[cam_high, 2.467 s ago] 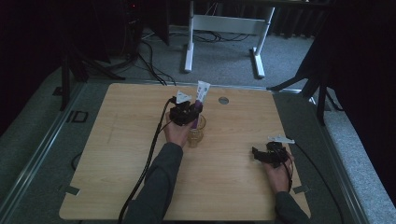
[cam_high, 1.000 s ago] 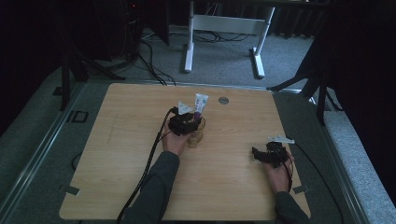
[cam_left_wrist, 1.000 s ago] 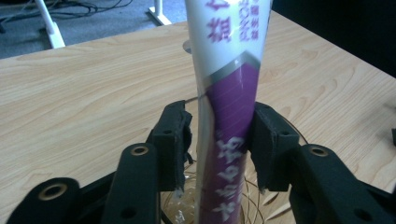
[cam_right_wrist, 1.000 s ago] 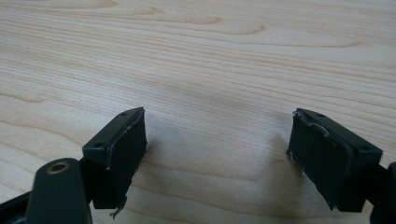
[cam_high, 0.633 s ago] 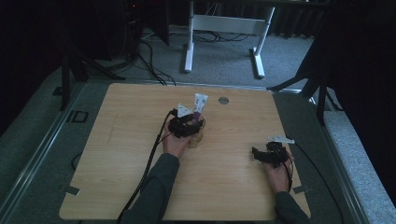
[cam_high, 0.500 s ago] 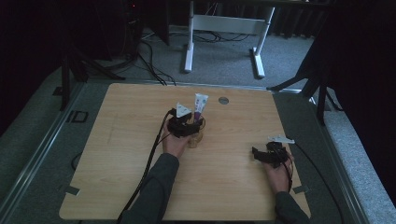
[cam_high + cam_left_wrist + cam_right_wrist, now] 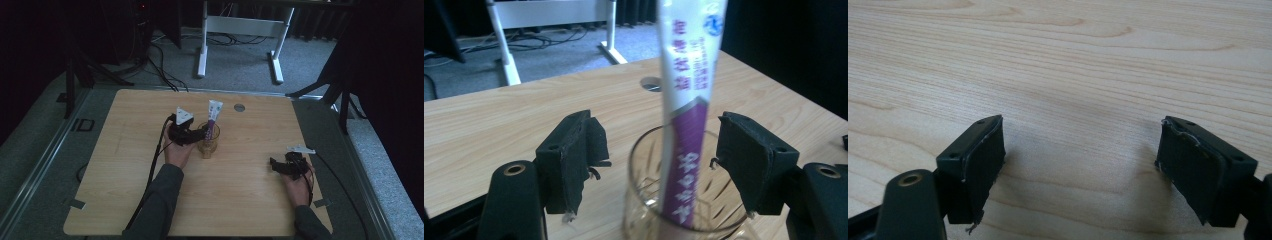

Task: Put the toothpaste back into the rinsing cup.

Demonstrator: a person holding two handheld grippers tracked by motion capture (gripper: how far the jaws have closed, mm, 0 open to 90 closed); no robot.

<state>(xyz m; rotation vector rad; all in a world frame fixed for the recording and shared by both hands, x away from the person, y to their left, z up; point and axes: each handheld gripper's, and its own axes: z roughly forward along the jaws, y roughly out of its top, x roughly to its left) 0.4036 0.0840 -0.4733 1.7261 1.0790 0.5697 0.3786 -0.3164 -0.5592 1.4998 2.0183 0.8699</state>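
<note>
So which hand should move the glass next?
Probably the left: its claw is open right at the glass holding the tube. The right claw sits far off.

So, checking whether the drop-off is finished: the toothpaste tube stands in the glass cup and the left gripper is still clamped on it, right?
Not quite. The toothpaste tube does stand in the glass cup, but the left gripper has just opened; the left gripper view shows both pads clear of the tube.
</note>
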